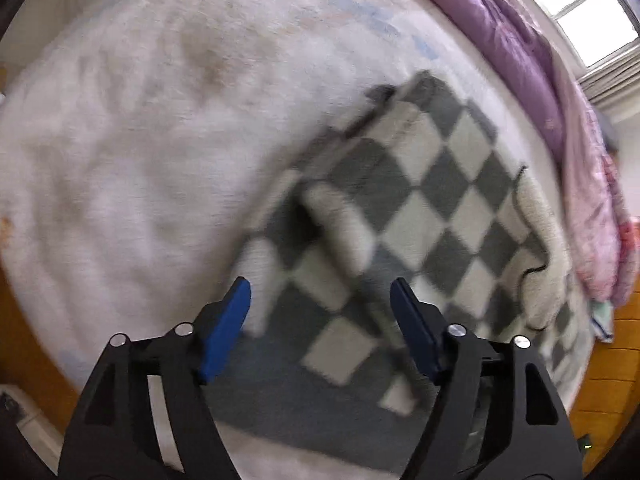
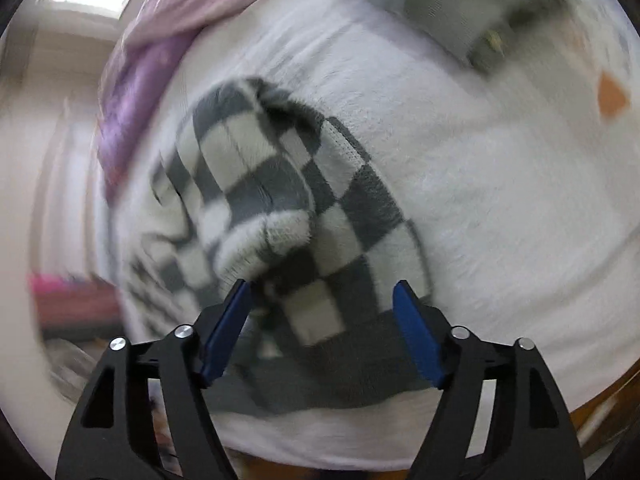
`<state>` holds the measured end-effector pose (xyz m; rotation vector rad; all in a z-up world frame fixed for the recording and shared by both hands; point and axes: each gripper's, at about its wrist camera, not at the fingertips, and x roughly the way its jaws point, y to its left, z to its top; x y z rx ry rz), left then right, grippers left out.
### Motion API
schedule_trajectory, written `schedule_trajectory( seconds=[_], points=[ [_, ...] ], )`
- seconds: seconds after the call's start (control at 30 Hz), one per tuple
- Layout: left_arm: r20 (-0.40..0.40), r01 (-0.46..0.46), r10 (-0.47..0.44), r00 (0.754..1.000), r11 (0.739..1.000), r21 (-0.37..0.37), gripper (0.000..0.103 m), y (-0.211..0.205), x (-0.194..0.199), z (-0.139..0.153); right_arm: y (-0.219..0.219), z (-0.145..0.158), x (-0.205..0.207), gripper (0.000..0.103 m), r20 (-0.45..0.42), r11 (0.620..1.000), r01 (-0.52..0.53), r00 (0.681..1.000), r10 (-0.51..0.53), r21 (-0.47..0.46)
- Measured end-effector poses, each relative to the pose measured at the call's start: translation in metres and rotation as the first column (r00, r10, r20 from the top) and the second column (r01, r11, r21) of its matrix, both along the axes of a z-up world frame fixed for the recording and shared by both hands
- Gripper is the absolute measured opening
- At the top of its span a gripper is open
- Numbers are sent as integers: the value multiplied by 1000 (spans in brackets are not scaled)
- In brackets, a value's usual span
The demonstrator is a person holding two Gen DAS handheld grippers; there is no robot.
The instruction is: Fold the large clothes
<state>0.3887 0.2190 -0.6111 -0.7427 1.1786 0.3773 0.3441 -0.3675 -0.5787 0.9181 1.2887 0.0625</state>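
A grey-and-cream checked sweater (image 1: 420, 208) lies folded over itself on a white fluffy bed cover (image 1: 140, 140). In the left wrist view it fills the right half, with its plain grey hem nearest. My left gripper (image 1: 322, 290) hovers above that hem, jaws wide apart, with nothing pressed between the blue pads. The right wrist view shows the same sweater (image 2: 280, 208) bunched in a heap, a sleeve or fold rolled on top. Over its near edge my right gripper (image 2: 322, 290) is open too, and its pads touch no cloth. Both pictures are blurred by motion.
A purple and pink quilt (image 1: 532, 60) lies along the far edge of the bed, under a bright window (image 1: 580, 4). Another grey-green garment (image 2: 460, 12) sits further off on the bed cover (image 2: 500, 200). Orange wood bed frame (image 1: 600, 380) shows at the lower edges.
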Motion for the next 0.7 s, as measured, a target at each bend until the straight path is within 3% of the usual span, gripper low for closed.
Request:
schedule_trajectory(
  seconds=[0.13,0.2,0.27,0.33,0.37,0.4,0.43,0.47,0.57,0.7],
  points=[
    [18,23,-22,1000,999,-45,77,6,31,-20,1,-13,5,77,15,960,215,975,-221,178],
    [0,18,-18,1000,996,-83,78,12,42,-33,7,-26,11,78,-19,937,275,961,-277,217],
    [-34,37,-39,999,997,-65,74,15,53,-43,11,-38,18,78,-13,916,319,945,-326,243],
    [-50,82,-84,995,996,-40,54,13,63,-45,13,-44,22,75,-7,922,344,937,-348,179],
    [-49,100,-102,994,994,-44,44,12,66,-44,15,-46,26,56,10,922,344,936,-351,179],
    [-55,118,-120,991,993,-29,24,12,67,-42,17,-45,30,46,19,928,336,939,-343,160],
    [-54,135,-136,989,990,-32,19,13,68,-39,19,-43,32,31,30,932,326,942,-334,157],
    [-50,147,-149,988,988,-42,16,14,67,-36,21,-35,37,26,46,945,301,950,-309,129],
    [-5,193,-194,981,978,-77,14,21,55,-7,24,-2,43,22,115,978,207,972,-207,13],
    [14,232,-232,973,969,-82,13,35,27,34,27,46,24,21,164,988,106,983,-87,-114]
  ],
)
